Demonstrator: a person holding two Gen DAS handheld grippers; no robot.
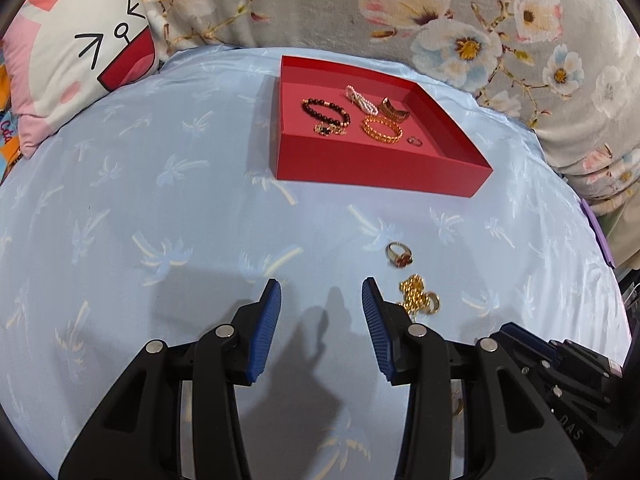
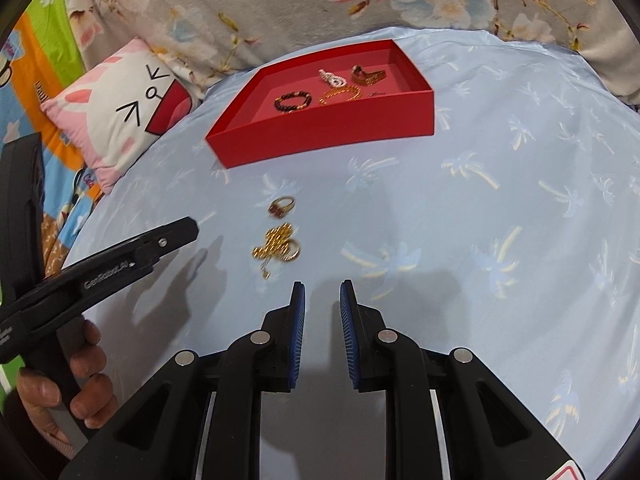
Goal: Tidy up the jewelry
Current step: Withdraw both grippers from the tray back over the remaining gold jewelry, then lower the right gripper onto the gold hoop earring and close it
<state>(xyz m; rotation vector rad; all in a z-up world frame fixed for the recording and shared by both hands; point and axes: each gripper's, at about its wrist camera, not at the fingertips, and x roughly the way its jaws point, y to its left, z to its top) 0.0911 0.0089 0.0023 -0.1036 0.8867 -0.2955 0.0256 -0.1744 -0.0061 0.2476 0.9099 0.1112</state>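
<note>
Jewelry lies in two groups on the pale blue bed sheet [image 1: 160, 200]. Ahead of the left tool [image 1: 321, 292], well beyond its tips, sits a red tray [image 1: 380, 168] holding a dark beaded bracelet [image 1: 326, 114], a pearl strand [image 1: 361, 99], a gold chain bracelet [image 1: 382, 130], a brown cuff-like piece [image 1: 394, 110], a small ring [image 1: 415, 141] and a little dark-and-gold piece [image 1: 328, 130] touching the beaded bracelet's near edge.

Closer in, just to the right of the left tool's right finger, rests a tangled gold chain [image 1: 418, 294] with what may be a ring caught in it, though the blur makes that hard to confirm. A gold ring with a red stone [image 1: 400, 255] lies just beyond the chain, apart from it.

The left tool hangs above the sheet with its blue pads spread wide and nothing between them. The right tool [image 2: 322, 292] is also empty, its pads set to a narrower gap; from it, the chain [image 2: 278, 244] and the red-stone ring [image 2: 282, 206] lie ahead and to the left, the tray [image 2: 320, 140] farther ahead.

A cartoon-face pillow [image 1: 80, 52] sits far left of the tray, and a floral blanket [image 1: 440, 12] runs behind it.
</note>
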